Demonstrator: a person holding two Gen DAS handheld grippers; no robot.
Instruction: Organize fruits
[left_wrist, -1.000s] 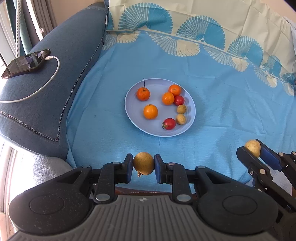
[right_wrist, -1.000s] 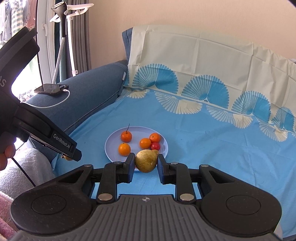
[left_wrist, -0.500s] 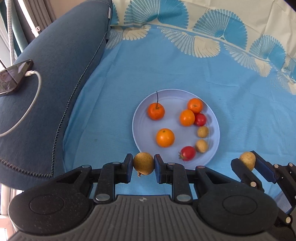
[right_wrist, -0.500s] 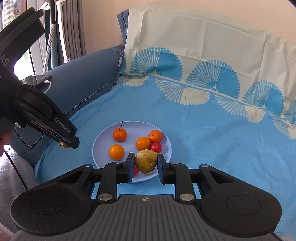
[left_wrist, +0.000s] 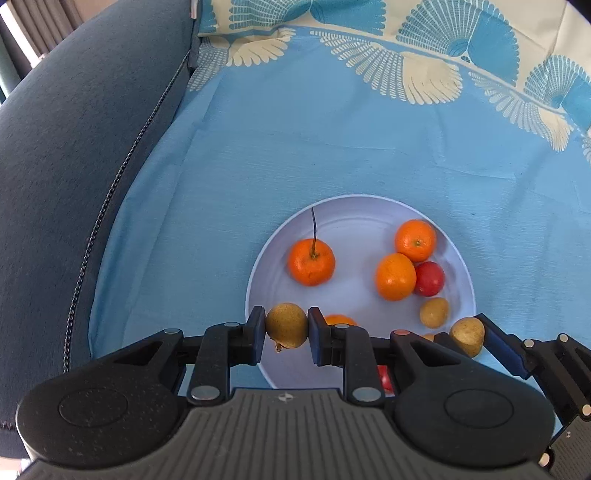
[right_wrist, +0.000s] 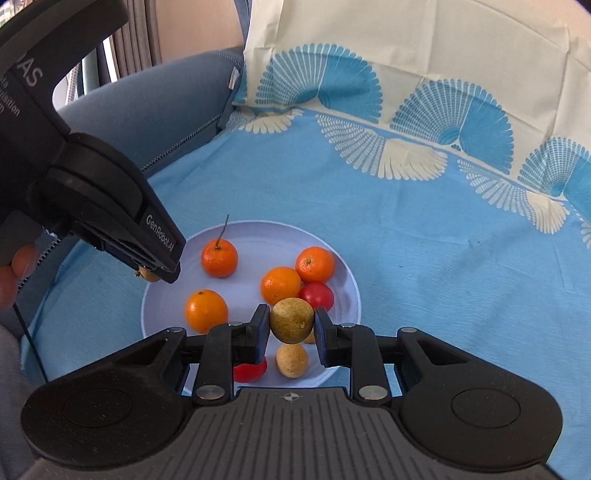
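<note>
Surface: pale blue cloth with fan print (left_wrist: 332, 140), spread beside a dark blue upholstered cushion (left_wrist: 74, 147).

Container: round pale lilac plate (right_wrist: 343, 273), resting on the cloth. Contents, by both views: four orange mandarins, one with a long stem (left_wrist: 311, 261); two red cherry-sized fruits (right_wrist: 316, 295); two small tan oval fruits (left_wrist: 434, 312).

Held items: left gripper (left_wrist: 286, 328) clamped on a brownish-yellow round fruit (left_wrist: 286, 325), hovering at the plate's near-left rim; right gripper (right_wrist: 291, 325) clamped on a similar yellow-brown fruit (right_wrist: 291, 320), poised above the plate's near side.

Progress, judged: mostly done; both held fruits remain to be set down, no loose fruit visible on the cloth.
</note>
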